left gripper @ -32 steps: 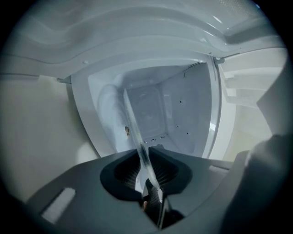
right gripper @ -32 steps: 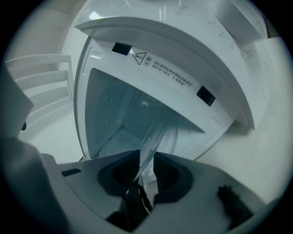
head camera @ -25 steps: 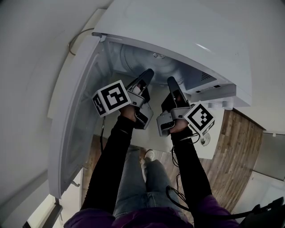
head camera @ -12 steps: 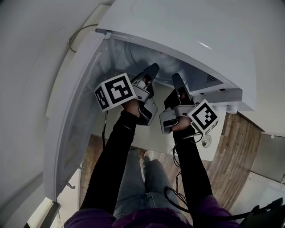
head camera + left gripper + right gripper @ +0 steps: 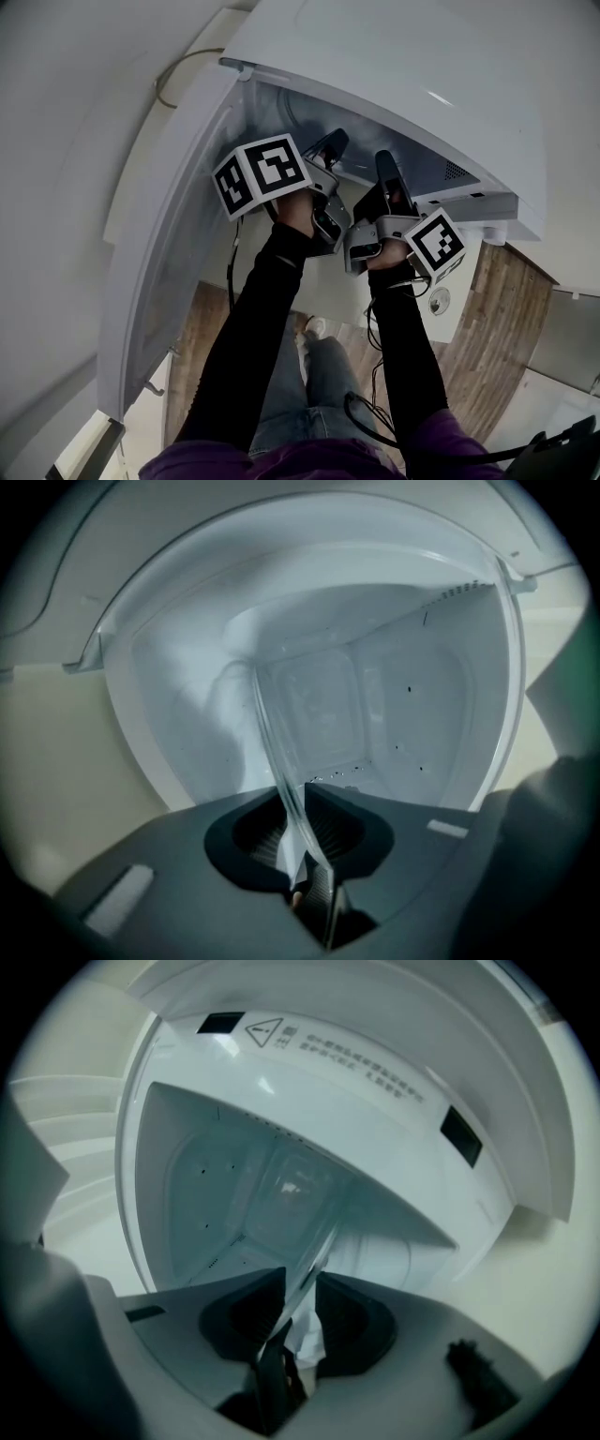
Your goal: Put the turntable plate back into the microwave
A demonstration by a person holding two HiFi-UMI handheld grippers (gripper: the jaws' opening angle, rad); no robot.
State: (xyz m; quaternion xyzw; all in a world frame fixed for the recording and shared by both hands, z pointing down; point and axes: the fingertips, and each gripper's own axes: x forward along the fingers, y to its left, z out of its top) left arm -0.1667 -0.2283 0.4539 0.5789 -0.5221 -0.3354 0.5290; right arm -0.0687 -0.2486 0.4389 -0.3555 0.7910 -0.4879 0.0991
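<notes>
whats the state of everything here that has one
microwave door: open
turntable plate: held at its rim by both hand-held grippers, at the microwave opening
left hand-held gripper: shut on the turntable plate
right hand-held gripper: shut on the turntable plate

Pretty dim on my end, flat bluish-grey light all over. Both gripper views are fisheye with black vignetting at the corners, and the near foreground goes soft. In the head view there's a small glare streak on the microwave top around 2 o'clock.

We see a white microwave, clear turntable plate, black-and-white square-patterned cubes, our black sleeves, blue jeans, purple top, brown wood-grain floor.
</notes>
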